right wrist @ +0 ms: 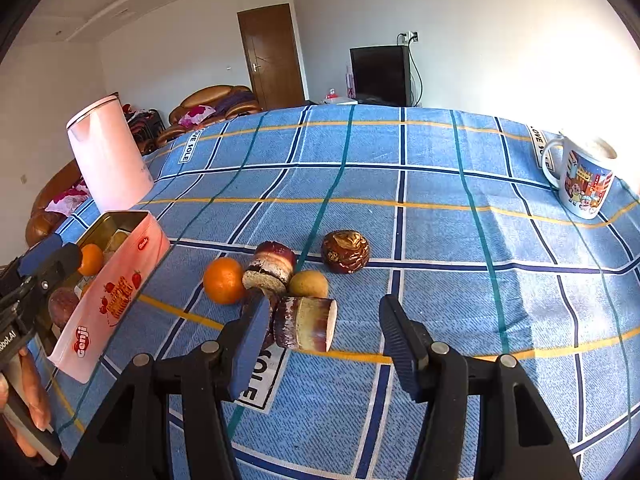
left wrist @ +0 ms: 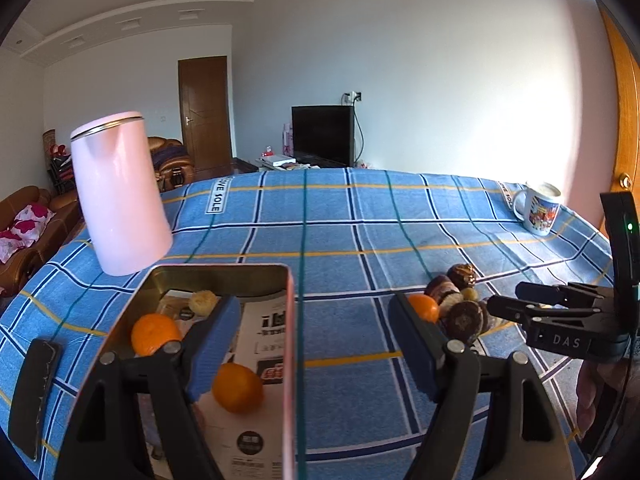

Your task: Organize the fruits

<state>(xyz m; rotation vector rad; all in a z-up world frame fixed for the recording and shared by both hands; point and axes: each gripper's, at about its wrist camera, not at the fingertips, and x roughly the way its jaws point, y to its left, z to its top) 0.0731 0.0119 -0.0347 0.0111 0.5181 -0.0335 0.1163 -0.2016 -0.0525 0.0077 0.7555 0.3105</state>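
An open pink tin (left wrist: pixel 290 320) lies on the blue checked cloth and holds two oranges (left wrist: pixel 154 334) (left wrist: pixel 238 388) and a pale small fruit (left wrist: pixel 204 302). My left gripper (left wrist: pixel 316 344) is open and straddles the tin's right wall, with its left finger over the tin. To the right is a pile: an orange (right wrist: pixel 224 280), cut sugarcane pieces (right wrist: pixel 272 266) (right wrist: pixel 308 322), a tan round fruit (right wrist: pixel 309 283) and a dark brown fruit (right wrist: pixel 345 251). My right gripper (right wrist: pixel 326 344) is open just before the pile. The nearest sugarcane piece lies between its fingertips, close to the left finger.
A pink kettle (left wrist: pixel 120 196) stands behind the tin at the left. A printed mug (right wrist: pixel 584 184) sits at the far right near the table edge. A flat black object (left wrist: pixel 34 392) lies at the left edge of the cloth. A hand holds each gripper.
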